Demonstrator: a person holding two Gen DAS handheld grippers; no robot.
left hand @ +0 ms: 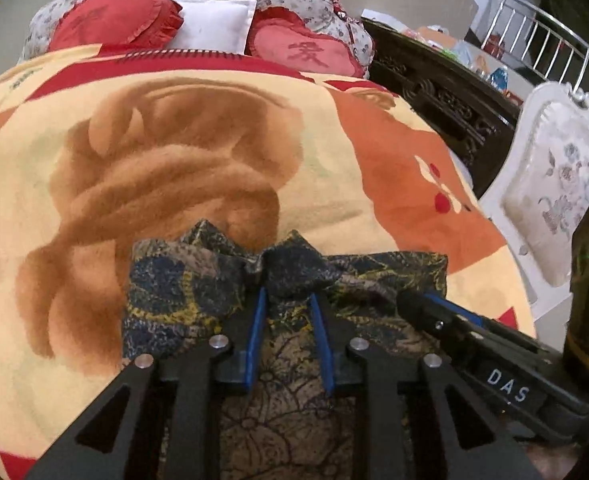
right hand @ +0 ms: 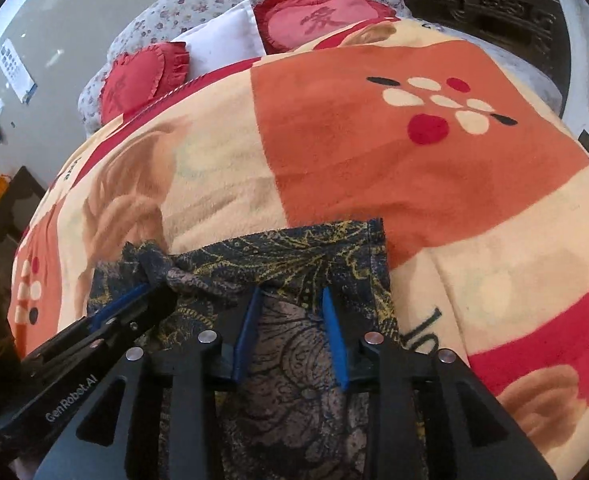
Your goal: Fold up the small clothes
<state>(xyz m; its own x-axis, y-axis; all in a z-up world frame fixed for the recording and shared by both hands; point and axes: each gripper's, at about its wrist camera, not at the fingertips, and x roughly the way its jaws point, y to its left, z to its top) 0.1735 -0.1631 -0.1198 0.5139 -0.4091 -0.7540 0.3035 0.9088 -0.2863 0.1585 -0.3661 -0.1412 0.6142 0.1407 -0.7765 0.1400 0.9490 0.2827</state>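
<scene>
The patterned garment (left hand: 214, 292) lies at the near edge of the bed (left hand: 394, 184). The left gripper (left hand: 286, 292) has its fingers partly apart with a bunched ridge of cloth between them; whether they pinch it cannot be told. The right gripper (right hand: 290, 296) stands partly open over flat cloth, holding nothing. Risk: the bunched ridge sets a crooked fold.

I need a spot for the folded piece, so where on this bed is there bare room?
Free: the blanket between the dark patterned garment and the pillows, and the orange patch beyond the garment's right edge. Crowded: the head of the bed, with two red heart cushions flanking a white pillow, and the near edge, where the left gripper and right gripper work the garment.
</scene>
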